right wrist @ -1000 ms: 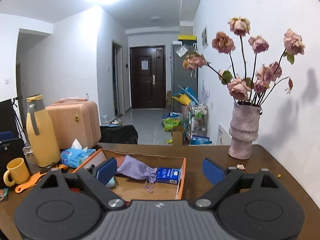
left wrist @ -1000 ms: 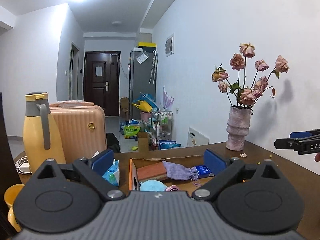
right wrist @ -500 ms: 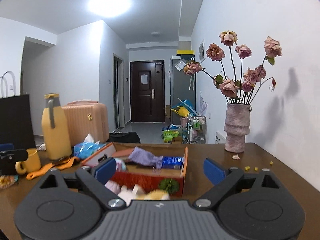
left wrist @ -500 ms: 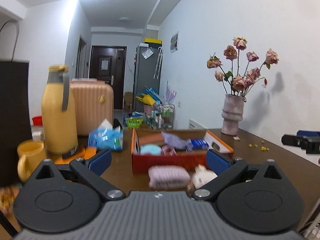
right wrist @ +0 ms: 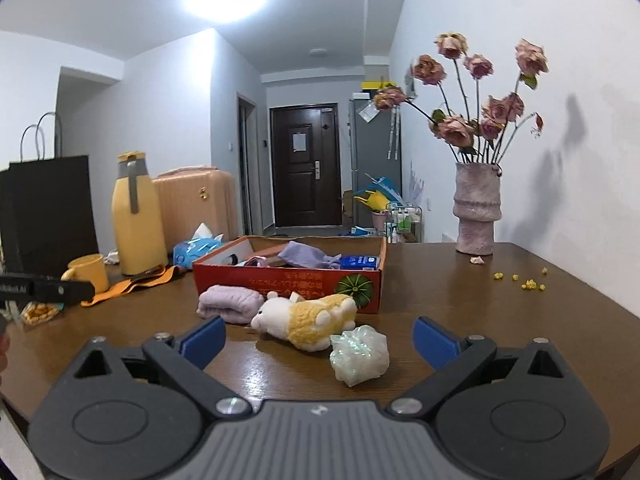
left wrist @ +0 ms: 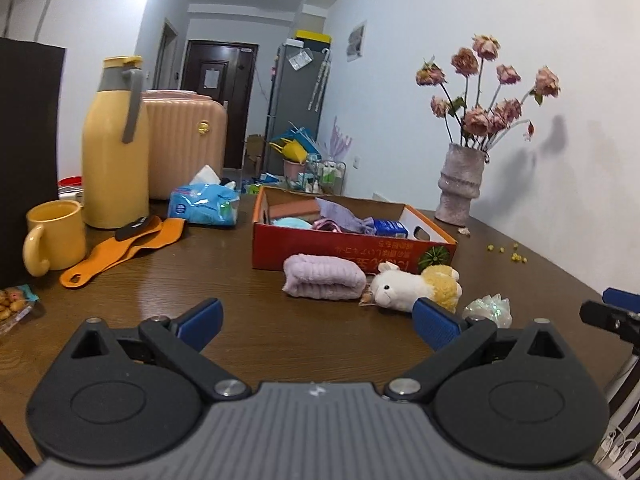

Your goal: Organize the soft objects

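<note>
While only left wrist view shows snack packet [left wrist: 14,300], both grippers, left [left wrist: 316,318] and right [right wrist: 320,338], hover jaws apart over bench [right wrist: 500,320]

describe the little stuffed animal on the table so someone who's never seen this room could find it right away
Find the red cardboard box on the brown table. Three soft things lie before its front wall; the plush toy is the middle one. Unlike the lilac rolled towel and shiny crumpled ball, it has a white face and yellow woolly body.

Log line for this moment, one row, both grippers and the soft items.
left gripper: open, empty | right gripper: open, empty | towel, plush, iridescent pouch: on table before box | stage: approach, nothing grasped
</note>
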Motion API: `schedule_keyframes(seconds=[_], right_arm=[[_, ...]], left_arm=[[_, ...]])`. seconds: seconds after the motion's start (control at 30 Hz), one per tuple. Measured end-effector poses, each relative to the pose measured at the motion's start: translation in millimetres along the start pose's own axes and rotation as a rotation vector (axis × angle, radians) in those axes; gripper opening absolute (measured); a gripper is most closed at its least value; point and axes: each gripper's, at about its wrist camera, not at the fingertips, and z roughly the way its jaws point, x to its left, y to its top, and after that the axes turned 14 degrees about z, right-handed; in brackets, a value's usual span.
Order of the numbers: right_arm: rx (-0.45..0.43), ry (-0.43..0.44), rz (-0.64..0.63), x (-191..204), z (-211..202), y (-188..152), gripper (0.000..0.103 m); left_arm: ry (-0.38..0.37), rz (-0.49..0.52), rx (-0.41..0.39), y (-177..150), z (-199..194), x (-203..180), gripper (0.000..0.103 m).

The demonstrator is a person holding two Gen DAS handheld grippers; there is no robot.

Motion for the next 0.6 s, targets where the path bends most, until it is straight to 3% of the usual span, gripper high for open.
schedule_keyframes(seconds=[0.2, 0.27, 0.37, 0.5, 0.6], right_arm=[[0.091, -0.007, 0.103, -11.2, 44.9, -2.3, 0.098], [0.16, -0.003, 0.172, -16.1, 69.1, -3.2, 0.084], [0.227, 0.033, 0.28, -22.4, 104.7, -6.3, 0.07], [0.284, 0.069, 0.31, -19.1, 145.2, -13.6, 0.061], [0.27, 0.054, 0.301, -20.6, 167.9, -12.9, 0.061]], left_arm=[[-0.06, 0.0, 0.043, 11.6, 50.9, -11.9, 0.103], [-0.107, -0.022, 0.057, 18.6, 75.8, -16.0, 0.102], [-0.169, -0.025, 0.075, 29.3, 118.3, -25.8, 0.091], [-0.225, -0.037, 0.141, 38.6, 174.7, -33.7, 0.082], [-0.275, -0.068, 0.18, 39.1, 205.2, -35.1, 0.08]])
